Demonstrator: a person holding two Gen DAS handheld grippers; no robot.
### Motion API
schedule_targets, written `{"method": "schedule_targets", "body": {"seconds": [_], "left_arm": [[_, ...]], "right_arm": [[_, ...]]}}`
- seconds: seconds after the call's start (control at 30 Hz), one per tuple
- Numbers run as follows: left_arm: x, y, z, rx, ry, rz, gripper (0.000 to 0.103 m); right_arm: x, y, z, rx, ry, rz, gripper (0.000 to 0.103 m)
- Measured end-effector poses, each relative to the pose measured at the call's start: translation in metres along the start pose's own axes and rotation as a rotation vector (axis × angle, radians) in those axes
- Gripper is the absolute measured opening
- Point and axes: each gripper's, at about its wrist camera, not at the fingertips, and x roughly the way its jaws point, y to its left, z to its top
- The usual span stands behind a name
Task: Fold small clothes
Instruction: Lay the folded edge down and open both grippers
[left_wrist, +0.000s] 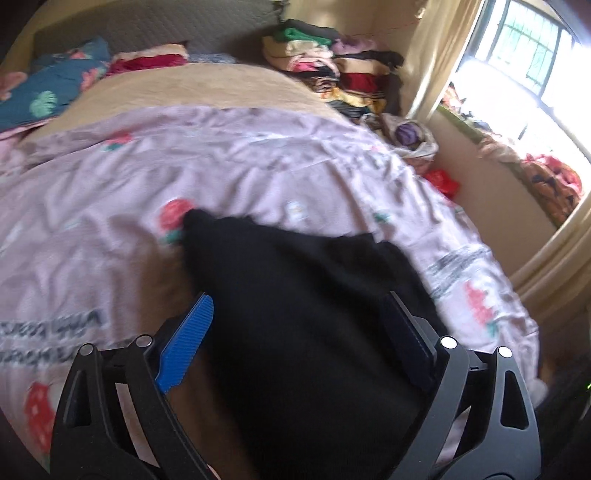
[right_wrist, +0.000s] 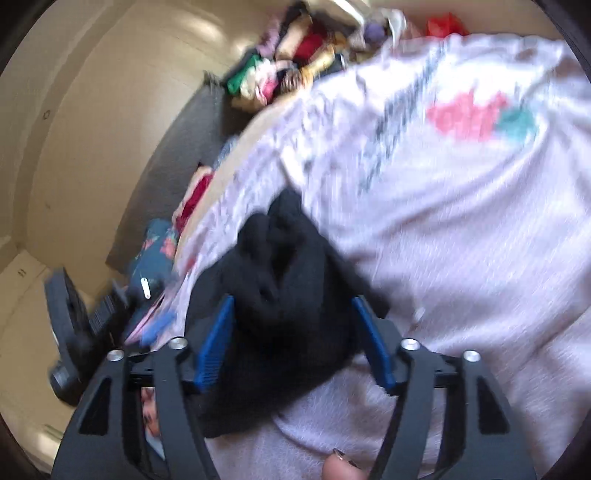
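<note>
A small black garment (left_wrist: 306, 317) lies on the pink flowered bed sheet (left_wrist: 221, 158). In the left wrist view it fills the space between my left gripper's (left_wrist: 295, 314) blue fingers (left_wrist: 188, 339), which stand wide apart around it. In the right wrist view the same black cloth (right_wrist: 288, 280) is bunched between my right gripper's (right_wrist: 291, 306) blue fingers (right_wrist: 216, 343), which stand apart with the cloth filling the gap. Both views are blurred. The other gripper (right_wrist: 77, 325) shows at the lower left of the right wrist view.
A pile of folded clothes (left_wrist: 332, 70) sits at the far corner of the bed by the wall. A blue flowered pillow (left_wrist: 51, 85) lies at the far left. A bright window (left_wrist: 524, 62) and cluttered sill are on the right. A fingertip (right_wrist: 338, 467) shows at the bottom.
</note>
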Motion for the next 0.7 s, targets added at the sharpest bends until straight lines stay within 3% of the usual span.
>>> {"method": "schedule_targets", "body": {"seconds": [0.1,0.17,0.27,0.3,0.37,0.47,0.57,0.7], "left_arm": [[0.006,0.011,-0.022,0.013,0.042,0.047,0.085],[0.012,0.013,-0.040,0.021,0.068,0.031,0.085],[0.015,0.014,-0.053,0.002,0.059,0.010,0.085],[0.014,0.014,-0.053,-0.008,0.057,-0.001,0.085],[0.013,0.018,-0.052,-0.028,0.062,-0.021,0.085],[0.012,0.018,-0.052,-0.030,0.066,-0.034,0.085],[0.009,0.015,-0.055,-0.014,0.062,-0.041,0.085],[0.005,0.012,-0.055,-0.009,0.060,-0.053,0.085]], "right_arm": [[0.001,0.021,0.021,-0.114,-0.002,-0.006,0.070],[0.012,0.034,0.035,-0.174,0.023,-0.009,0.067],[0.042,0.061,0.048,-0.327,0.123,-0.024,0.052],[0.059,0.072,0.051,-0.400,0.163,-0.071,0.043],[0.097,0.083,0.054,-0.485,0.228,-0.160,0.041],[0.134,0.074,0.053,-0.472,0.314,-0.226,0.040],[0.149,0.072,0.048,-0.473,0.350,-0.194,0.007],[0.115,0.100,0.053,-0.619,0.214,-0.088,0.005]]}}
